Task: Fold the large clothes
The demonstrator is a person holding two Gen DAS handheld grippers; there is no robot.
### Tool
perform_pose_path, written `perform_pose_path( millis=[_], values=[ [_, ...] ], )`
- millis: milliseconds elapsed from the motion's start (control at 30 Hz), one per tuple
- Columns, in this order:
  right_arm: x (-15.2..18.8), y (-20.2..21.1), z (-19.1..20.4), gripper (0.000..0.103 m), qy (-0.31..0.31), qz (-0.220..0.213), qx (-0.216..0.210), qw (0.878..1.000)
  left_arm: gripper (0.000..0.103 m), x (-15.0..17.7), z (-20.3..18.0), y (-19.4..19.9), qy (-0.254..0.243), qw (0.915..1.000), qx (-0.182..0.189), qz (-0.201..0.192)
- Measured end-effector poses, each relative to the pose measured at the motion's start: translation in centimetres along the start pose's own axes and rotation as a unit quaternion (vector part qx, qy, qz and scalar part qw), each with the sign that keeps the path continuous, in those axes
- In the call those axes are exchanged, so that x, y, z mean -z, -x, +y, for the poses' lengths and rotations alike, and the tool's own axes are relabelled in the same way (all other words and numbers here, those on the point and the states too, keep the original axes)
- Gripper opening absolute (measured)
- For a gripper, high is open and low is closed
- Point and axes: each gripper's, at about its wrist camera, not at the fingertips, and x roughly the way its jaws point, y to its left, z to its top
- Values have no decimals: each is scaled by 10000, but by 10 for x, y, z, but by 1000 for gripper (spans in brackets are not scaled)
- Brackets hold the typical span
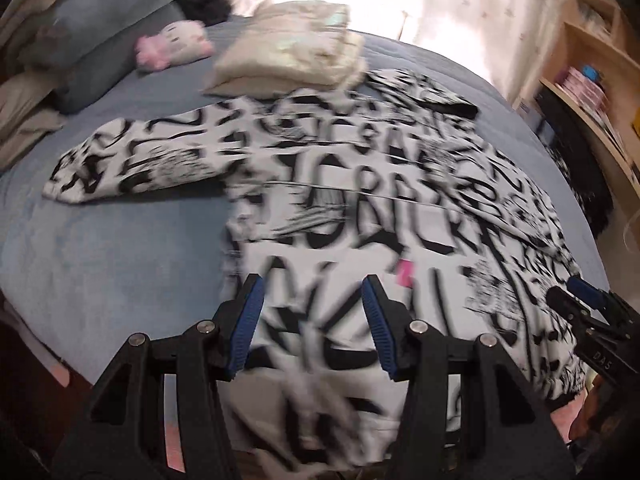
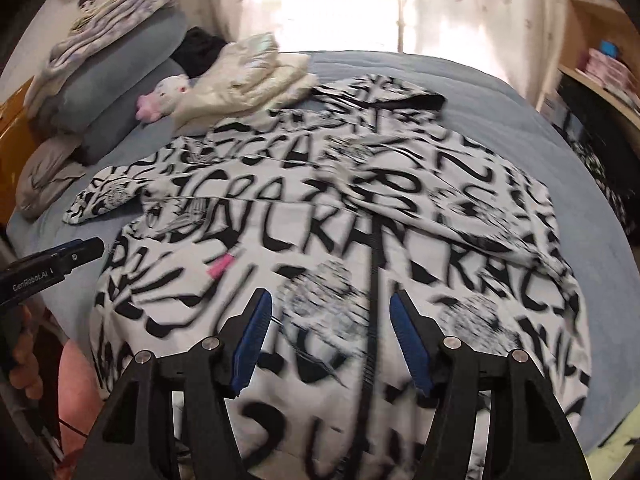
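From the left wrist we see our left gripper [image 1: 312, 322] spread wide, holding nothing, above the white zip-up jacket with black lettering [image 1: 360, 208] lying ahead on the blue bedspread [image 1: 100, 252]. From the right wrist, our right gripper [image 2: 330, 338] gapes equally wide over the jacket's black zipper [image 2: 374, 300].

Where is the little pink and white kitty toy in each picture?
Left wrist view: kitty toy upper left, beside the grey pillow.
Right wrist view: kitty toy upper left, smaller.
Shared landmark: the folded cream jacket lies just right of it in both.
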Motion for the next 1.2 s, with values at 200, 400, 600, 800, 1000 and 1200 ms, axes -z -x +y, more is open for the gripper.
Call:
perform_pose_path(
  millis=[200, 400, 600, 800, 1000, 1200],
  values=[
    [-39, -31, 61, 62, 226, -172, -305, 9991, 48, -8, 86, -18, 609, 9980, -144, -52],
    [-88, -78, 124, 62, 433, -281, -529, 9973, 48, -22, 165, -39, 1286, 9915, 16, -193],
    [-131, -129, 201, 62, 771, -389, -844, 9927, 48, -34, 235, -63, 2040, 9777, 330, -368],
    [-159, -171, 275, 57, 1183, -377, -1138, 9857, 48, -43, 296, -93, 2917, 9536, 536, -521],
    [-177, -210, 332, 48, 1451, -395, -1289, 9802, 48, -47, 347, -130, 3642, 9244, 987, -551],
    [-175, -234, 354, 43, 1388, -159, -1440, 9797, 48, -54, 368, -154, 3850, 9129, 1193, -644]
  ],
)
